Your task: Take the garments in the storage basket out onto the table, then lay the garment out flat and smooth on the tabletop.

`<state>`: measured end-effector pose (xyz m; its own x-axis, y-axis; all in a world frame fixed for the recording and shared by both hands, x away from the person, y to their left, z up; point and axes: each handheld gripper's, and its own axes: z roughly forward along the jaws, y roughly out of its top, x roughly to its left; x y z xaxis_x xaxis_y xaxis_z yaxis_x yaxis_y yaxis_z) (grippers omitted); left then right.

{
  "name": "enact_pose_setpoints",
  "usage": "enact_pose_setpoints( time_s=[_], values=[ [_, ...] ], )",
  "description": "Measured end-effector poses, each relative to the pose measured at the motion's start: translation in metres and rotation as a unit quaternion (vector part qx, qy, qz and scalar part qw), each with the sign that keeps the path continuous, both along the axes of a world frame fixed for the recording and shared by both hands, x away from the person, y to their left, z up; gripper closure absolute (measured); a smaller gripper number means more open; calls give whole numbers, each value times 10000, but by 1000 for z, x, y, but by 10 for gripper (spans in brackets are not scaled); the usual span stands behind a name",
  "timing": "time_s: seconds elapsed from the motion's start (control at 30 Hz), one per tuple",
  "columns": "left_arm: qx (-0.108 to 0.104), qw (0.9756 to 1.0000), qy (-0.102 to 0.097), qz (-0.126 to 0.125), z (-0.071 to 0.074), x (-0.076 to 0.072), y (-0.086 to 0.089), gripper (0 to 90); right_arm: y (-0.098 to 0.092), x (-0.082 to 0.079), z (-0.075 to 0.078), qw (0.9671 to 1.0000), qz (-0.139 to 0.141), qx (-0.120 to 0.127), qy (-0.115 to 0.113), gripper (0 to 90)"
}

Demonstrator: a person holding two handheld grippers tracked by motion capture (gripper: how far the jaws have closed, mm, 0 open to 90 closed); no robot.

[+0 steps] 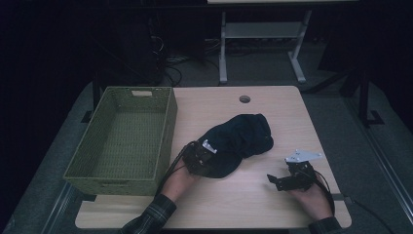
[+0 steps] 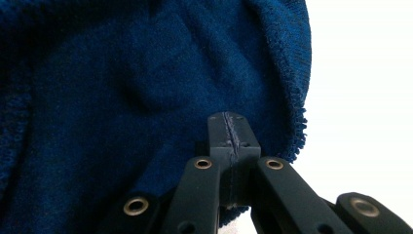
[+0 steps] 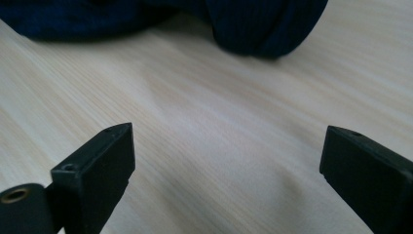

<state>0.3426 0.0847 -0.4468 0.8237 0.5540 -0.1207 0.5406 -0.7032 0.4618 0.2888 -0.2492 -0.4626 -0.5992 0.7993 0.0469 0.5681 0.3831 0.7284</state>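
A dark blue knitted garment lies crumpled in the middle of the light wooden table. My left gripper sits at the garment's near left edge. In the left gripper view its jaws stand pressed together right at the hem of the garment, with fabric showing along their seam and under them. My right gripper rests low over bare table to the right of the garment and apart from it. Its fingertips stand wide apart with only wood between them, and a fold of the garment lies ahead.
A green woven basket with nothing in it stands along the table's left side, close to my left hand. A round cable hole sits near the table's far edge. Beyond the table are a desk frame and floor cables.
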Motion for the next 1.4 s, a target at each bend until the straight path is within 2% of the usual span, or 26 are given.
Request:
enact_pose_setpoints(
  time_s=[0.23, 0.33, 0.43, 0.63, 0.7, 0.83, 0.9, 1.07, 1.2, 1.3, 1.4],
  values=[
    [1, 10000, 40, 10, 0, 1, 0, 900, -2, 7, 22, 9996, 77, 214, -152, 62],
    [-36, 10000, 53, -2, 0, 1, 1, 900, -5, 13, 33, 9990, 157, 342, -229, 145],
    [-74, 9999, 97, -4, -1, 3, 2, 900, -6, 19, 41, 9987, 189, 393, -247, 156],
    [-77, 9999, 92, -19, -1, 3, 2, 900, -6, 34, 53, 9978, 279, 495, -334, 238],
    [-114, 9999, 106, 9, -1, 3, 2, 900, -6, 41, 55, 9977, 290, 475, -378, 253],
    [-113, 9999, 119, -14, -1, 4, 3, 900, -6, 55, 54, 9966, 362, 600, -424, 314],
    [-100, 9999, 116, -33, -1, 4, 3, 900, -3, 63, 52, 9971, 400, 597, -269, 316],
    [-108, 9999, 117, -40, -1, 5, 3, 900, 2, 75, 48, 9961, 498, 657, -305, 377],
    [-96, 9999, 112, -33, -1, 4, 3, 900, 7, 82, 42, 9965, 547, 608, -175, 393],
    [-58, 9999, 75, -54, 0, 4, 2, 900, 9, 86, 42, 9958, 589, 666, -196, 454],
    [-37, 10000, 52, -40, 0, 3, 1, 900, 12, 89, 43, 9962, 599, 619, -131, 541]
  ],
)
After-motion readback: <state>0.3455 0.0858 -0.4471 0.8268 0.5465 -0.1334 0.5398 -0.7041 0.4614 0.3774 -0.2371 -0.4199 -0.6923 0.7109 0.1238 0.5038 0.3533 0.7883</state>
